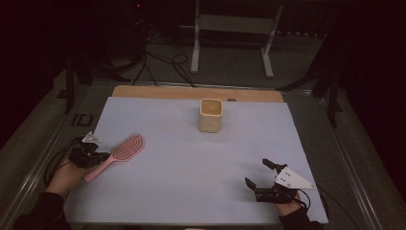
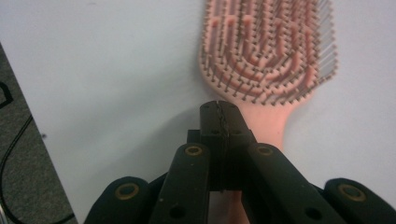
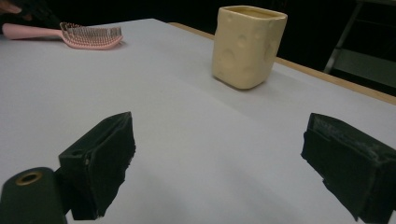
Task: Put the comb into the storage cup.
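Table: covered by a pale sheet, with a wooden strip at the 12 o'clock edge.
Cup: a cream square cup, stood upright toward 12 o'clock, well apart from both grippers.
Hairbrush: pink, laid bristles-up at 9 o'clock, its handle pointed toward 7 o'clock.
Left gripper: jaws are pressed together above the handle; nothing is seen clamped between them.
Right gripper: jaws are spread wide at 5 o'clock, nothing held.
Risk: the handle could be pushed aside rather than gripped if the closed jaws are lowered onto it.
Writing: none can be read.
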The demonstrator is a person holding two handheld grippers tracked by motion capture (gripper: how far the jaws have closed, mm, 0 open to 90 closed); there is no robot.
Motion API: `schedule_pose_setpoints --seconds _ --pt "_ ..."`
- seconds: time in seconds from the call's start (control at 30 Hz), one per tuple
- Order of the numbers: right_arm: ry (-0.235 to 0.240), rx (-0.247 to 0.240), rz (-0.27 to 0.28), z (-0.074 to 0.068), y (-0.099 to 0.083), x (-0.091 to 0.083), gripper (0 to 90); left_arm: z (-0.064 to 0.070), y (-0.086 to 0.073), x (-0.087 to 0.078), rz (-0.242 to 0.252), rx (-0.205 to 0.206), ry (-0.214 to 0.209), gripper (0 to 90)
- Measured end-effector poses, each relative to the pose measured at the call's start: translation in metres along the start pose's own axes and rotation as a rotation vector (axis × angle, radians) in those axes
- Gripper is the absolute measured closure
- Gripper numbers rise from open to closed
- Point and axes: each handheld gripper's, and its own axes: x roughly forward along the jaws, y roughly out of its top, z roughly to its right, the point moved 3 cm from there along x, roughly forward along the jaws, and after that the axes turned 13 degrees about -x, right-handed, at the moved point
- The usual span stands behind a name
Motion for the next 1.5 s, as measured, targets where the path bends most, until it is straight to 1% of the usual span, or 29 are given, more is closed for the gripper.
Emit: schedule_pose_setpoints --seconds 0.07,0.13,0.17,0.2,0.23,0.27,0.3,0.37,0.4,0.43,0.5,0.67,0.77,0.83,0.87,1.0,1.07,1.17,1.2,1.23,1.27,1.37,1.4,1.5 --pt "0.001 0.0 0.0 0.0 0.0 0.0 9.2 0.004 -0.004 -0.002 -0.002 -0.002 -0.002 89.8" --pt "0.002 0.0 -0.003 0.0 0.0 0.0 9.3 0.008 -0.008 -0.004 -0.004 0.007 -0.014 89.8" --pt "0.004 0.0 -0.004 0.0 -0.001 0.001 9.2 0.01 -0.009 -0.005 -0.008 0.004 -0.019 89.8" --pt "0.003 -0.002 -0.005 0.0 0.0 0.001 9.2 0.013 -0.011 -0.005 -0.007 -0.005 -0.037 89.8" --pt "0.004 -0.003 -0.004 0.0 0.0 0.001 9.2 0.014 -0.012 -0.006 -0.007 -0.004 -0.047 89.8" --pt "0.004 -0.002 -0.004 0.0 0.0 0.001 9.2 0.016 -0.013 -0.006 -0.006 0.0 -0.042 89.8" --pt "0.003 -0.002 -0.005 -0.001 0.0 0.001 9.2 0.016 -0.014 -0.006 -0.006 0.003 -0.024 89.7" --pt "0.003 -0.001 -0.005 -0.001 0.0 0.001 9.3 0.014 -0.016 -0.008 0.0 -0.027 -0.009 89.7" --pt "0.004 -0.002 -0.006 -0.001 0.0 0.001 9.2 0.013 -0.016 -0.009 0.001 -0.032 -0.001 89.7" --pt "0.004 -0.002 -0.006 -0.001 0.0 0.001 9.3 0.012 -0.017 -0.01 0.002 -0.048 0.009 89.7" --pt "0.004 -0.003 -0.005 0.0 -0.001 0.001 9.2 0.011 -0.017 -0.014 0.011 -0.065 0.014 89.7" --pt "0.004 0.002 -0.008 -0.001 -0.001 0.002 9.2 0.011 -0.019 -0.023 0.004 -0.084 0.045 89.7" --pt "0.005 0.003 -0.008 -0.001 -0.001 0.002 9.2 0.012 -0.018 -0.03 0.004 -0.098 0.052 89.6" --pt "0.005 0.002 -0.009 -0.001 -0.001 0.002 9.2 0.015 -0.016 -0.035 0.006 -0.094 0.063 87.5" --pt "0.005 0.002 -0.009 -0.001 -0.001 0.002 9.2 0.016 -0.015 -0.037 0.003 -0.1 0.056 86.0" --pt "0.008 0.002 -0.012 -0.001 -0.002 0.003 9.2 0.025 -0.01 -0.046 -0.006 -0.093 0.049 85.8" --pt "0.01 0.003 -0.011 -0.001 -0.002 0.003 9.2 0.03 -0.007 -0.051 -0.01 -0.088 0.05 82.4" --pt "0.011 0.001 -0.012 -0.001 -0.002 0.003 9.3 0.036 -0.002 -0.056 -0.011 -0.093 0.047 78.1" --pt "0.011 0.002 -0.011 -0.001 -0.002 0.003 9.2 0.037 -0.001 -0.058 -0.013 -0.098 0.047 75.0" --pt "0.012 0.001 -0.01 -0.001 -0.002 0.003 9.3 0.039 0.0 -0.059 -0.018 -0.098 0.051 73.4" --pt "0.012 0.001 -0.01 -0.001 -0.002 0.003 9.2 0.04 0.001 -0.06 -0.02 -0.097 0.053 70.0" --pt "0.014 0.001 -0.009 -0.001 -0.002 0.003 9.3 0.043 0.004 -0.063 -0.035 -0.108 0.048 64.2" --pt "0.014 0.001 -0.009 -0.001 -0.002 0.003 9.2 0.045 0.005 -0.064 -0.042 -0.11 0.04 60.9" --pt "0.014 0.002 -0.009 -0.001 -0.001 0.003 9.2 0.049 0.007 -0.067 -0.062 -0.103 0.041 50.9"
